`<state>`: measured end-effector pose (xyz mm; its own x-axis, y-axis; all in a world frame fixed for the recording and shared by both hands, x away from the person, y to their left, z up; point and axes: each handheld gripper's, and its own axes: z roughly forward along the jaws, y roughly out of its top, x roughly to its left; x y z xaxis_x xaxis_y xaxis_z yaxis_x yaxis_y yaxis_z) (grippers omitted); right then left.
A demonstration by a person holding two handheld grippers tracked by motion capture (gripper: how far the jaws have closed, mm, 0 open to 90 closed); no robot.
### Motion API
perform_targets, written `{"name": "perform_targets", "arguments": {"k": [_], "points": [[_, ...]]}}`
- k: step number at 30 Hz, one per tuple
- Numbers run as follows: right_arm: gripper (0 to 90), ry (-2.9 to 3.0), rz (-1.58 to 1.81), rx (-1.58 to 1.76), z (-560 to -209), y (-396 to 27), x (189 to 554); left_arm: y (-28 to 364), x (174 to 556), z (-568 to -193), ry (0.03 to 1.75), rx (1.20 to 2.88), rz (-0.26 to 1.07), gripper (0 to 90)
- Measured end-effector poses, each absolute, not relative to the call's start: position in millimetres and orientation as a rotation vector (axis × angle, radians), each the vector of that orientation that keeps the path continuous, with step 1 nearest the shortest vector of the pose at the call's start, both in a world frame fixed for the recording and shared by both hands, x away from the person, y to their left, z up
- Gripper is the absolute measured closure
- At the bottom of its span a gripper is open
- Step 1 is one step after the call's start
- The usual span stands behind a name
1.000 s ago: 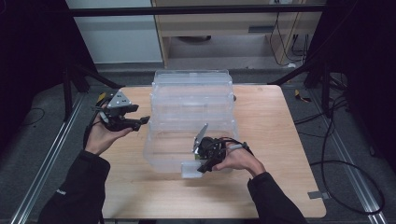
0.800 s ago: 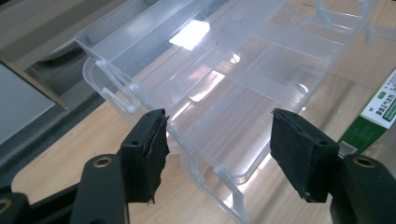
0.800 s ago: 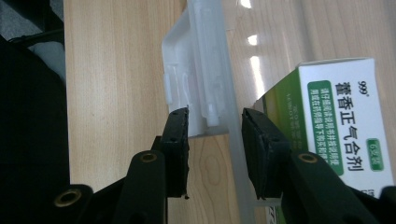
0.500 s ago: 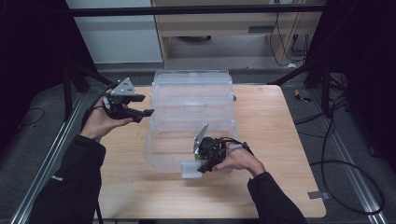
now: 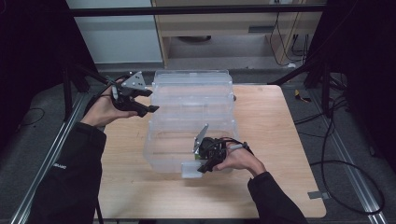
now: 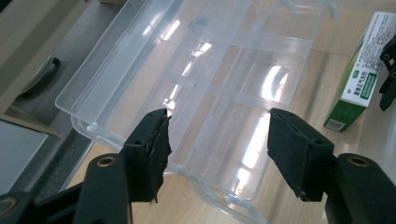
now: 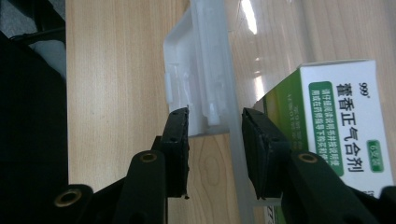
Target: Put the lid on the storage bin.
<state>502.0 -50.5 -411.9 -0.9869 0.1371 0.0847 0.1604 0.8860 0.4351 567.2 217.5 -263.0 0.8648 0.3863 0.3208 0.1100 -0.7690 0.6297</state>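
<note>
Your right gripper (image 5: 201, 164) jaws sit narrow around the near latch tab (image 7: 205, 100) of the clear organizer box (image 5: 191, 116) mid-bench, left gripper (image 5: 140, 100) wide open above its far-left corner, so pulling unbraced could drag the box.

We note the clear plastic organizer box (image 6: 201, 93), glossy with bright glare. Table (image 5: 280, 140): pale, matt wood grain. Medicine carton (image 7: 345, 135), right of frame: smooth printed cardboard. Our left gripper (image 6: 217, 149) pads: matt black, rough-edged.
</note>
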Motion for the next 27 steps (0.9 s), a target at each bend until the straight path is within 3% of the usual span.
{"name": "perform_targets", "arguments": {"k": [11, 27], "points": [[63.1, -3.006, -0.709, -0.224, -412.3, -50.9, 501.9, 198.2, 589.9, -261.0, 0.278, 2.489, 0.563, 39.8], [63.2, -2.999, -0.713, -0.219, -412.4, -51.0, 502.0, 176.2, 622.0, -288.2, 0.223, 2.589, 0.518, 46.8]]}}
